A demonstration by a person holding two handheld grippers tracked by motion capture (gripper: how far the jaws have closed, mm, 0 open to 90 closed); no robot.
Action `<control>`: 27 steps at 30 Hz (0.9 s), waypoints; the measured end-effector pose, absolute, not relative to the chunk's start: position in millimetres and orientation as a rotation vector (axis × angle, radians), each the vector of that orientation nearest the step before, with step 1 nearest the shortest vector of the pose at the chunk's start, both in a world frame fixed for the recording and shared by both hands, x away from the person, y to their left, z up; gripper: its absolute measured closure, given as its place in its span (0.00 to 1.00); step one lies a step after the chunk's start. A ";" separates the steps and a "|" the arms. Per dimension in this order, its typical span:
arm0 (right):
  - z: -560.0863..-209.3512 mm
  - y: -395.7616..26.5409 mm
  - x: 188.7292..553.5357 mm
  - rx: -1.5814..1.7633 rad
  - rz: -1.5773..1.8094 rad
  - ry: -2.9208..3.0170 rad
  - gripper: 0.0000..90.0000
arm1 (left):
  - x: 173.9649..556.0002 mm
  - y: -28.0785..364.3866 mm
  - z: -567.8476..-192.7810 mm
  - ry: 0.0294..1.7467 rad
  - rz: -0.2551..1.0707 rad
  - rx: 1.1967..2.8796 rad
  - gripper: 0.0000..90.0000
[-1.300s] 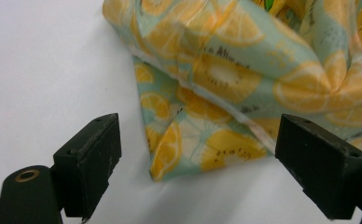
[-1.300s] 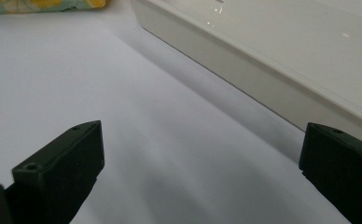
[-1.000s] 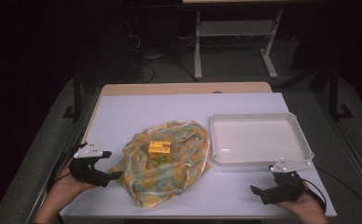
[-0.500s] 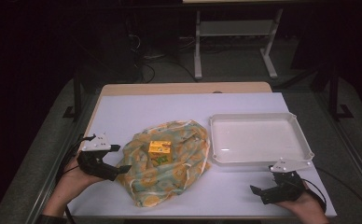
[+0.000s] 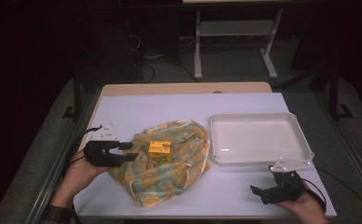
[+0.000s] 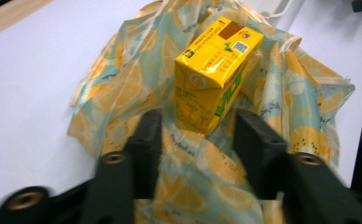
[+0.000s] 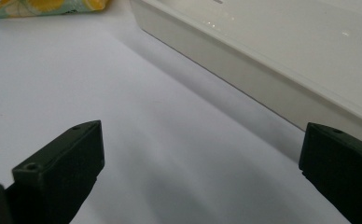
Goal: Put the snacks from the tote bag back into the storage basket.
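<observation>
A small yellow drink carton (image 5: 160,149) sits at the middle of the white bench (image 5: 170,109), on a crumpled cloth (image 5: 163,175) printed with lemon slices on pale teal. In the left gripper view the carton (image 6: 214,70) is a glossy box lying tilted on the cloth (image 6: 123,79), its long axis running away from the camera toward 1 o'clock, the face with a brown patch and a QR code at the far end.

The left gripper (image 5: 125,151) lies at the cloth's 9 o'clock edge, jaws spread and aimed at the carton; in its own view the left gripper (image 6: 195,130) flanks the carton's near corner without clearly touching.

A shallow white plastic tray (image 5: 258,119), rectangular with rounded corners, lies at the cloth's 3 o'clock. The right gripper (image 5: 258,192) rests near the bench's 5 o'clock corner, jaws wide apart; in its own view the right gripper (image 7: 202,154) faces the tray's smooth side wall (image 7: 263,84).
</observation>
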State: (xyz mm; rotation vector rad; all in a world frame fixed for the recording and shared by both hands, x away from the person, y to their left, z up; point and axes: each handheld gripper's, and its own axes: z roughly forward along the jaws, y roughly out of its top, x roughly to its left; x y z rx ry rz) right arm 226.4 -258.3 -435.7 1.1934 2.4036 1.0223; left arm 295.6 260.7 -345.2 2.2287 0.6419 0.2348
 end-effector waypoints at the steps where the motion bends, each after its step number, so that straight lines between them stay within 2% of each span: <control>1: -435.8 -258.4 226.5 1.192 1.022 2.404 0.00 | 297.3 258.8 -345.4 0.640 0.223 2.236 0.66; 10: -436.0 -258.7 226.8 1.196 1.021 2.403 0.00 | 311.0 248.3 -347.3 0.664 0.172 2.248 0.99; 27: -436.7 -258.9 227.5 1.205 1.022 2.409 0.00 | 332.5 235.2 -355.1 0.714 0.172 2.241 1.00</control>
